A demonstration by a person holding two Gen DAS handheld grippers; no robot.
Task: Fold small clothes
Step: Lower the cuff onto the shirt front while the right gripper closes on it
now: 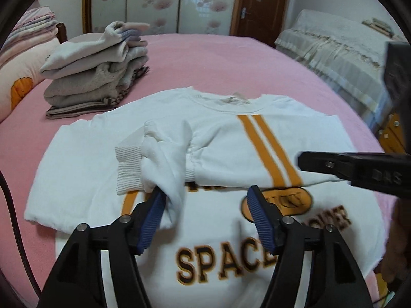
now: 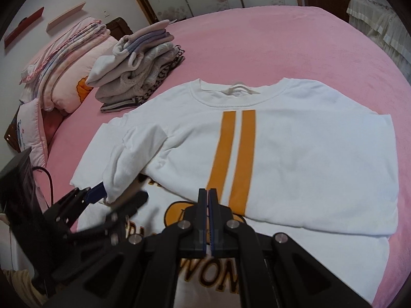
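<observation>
risk 1: the left sleeve point(image 1: 164, 159) is folded across the chest but its fabric is draped against the inner face of one pad of the left tool point(image 1: 205, 220). the left tool's pads stand apart, nothing clamped; the ribbed blue pad could drag the sleeve back off the fold when the tool pulls away, since knit cloth catches easily on that texture.

risk 2: the sleeve is bunched, with its ribbed cuff point(image 1: 129, 169) turned up rather than flat. a lump here would probably make the next fold uneven.

risk 3: the right tool point(image 2: 208, 192) is pressed together on nothing, tips just over the lower edge of the folded right sleeve point(image 2: 308, 169). a low sweep could push that edge out of line.

the thing: white sweatshirt point(image 2: 257, 102), front up, on the pink bed point(image 2: 282, 38), collar away from the cameras. two orange stripes point(image 2: 231, 154) run along the right sleeve, which lies smooth across the chest. dark orange-edged lettering below, partly covered; "space" is readable. hem end not fully in view. both sleeves in, body fold not yet done, by my judgement.

a stack of folded clothes point(image 1: 97, 77) sits on the bed beyond the left shoulder, well apart.
</observation>
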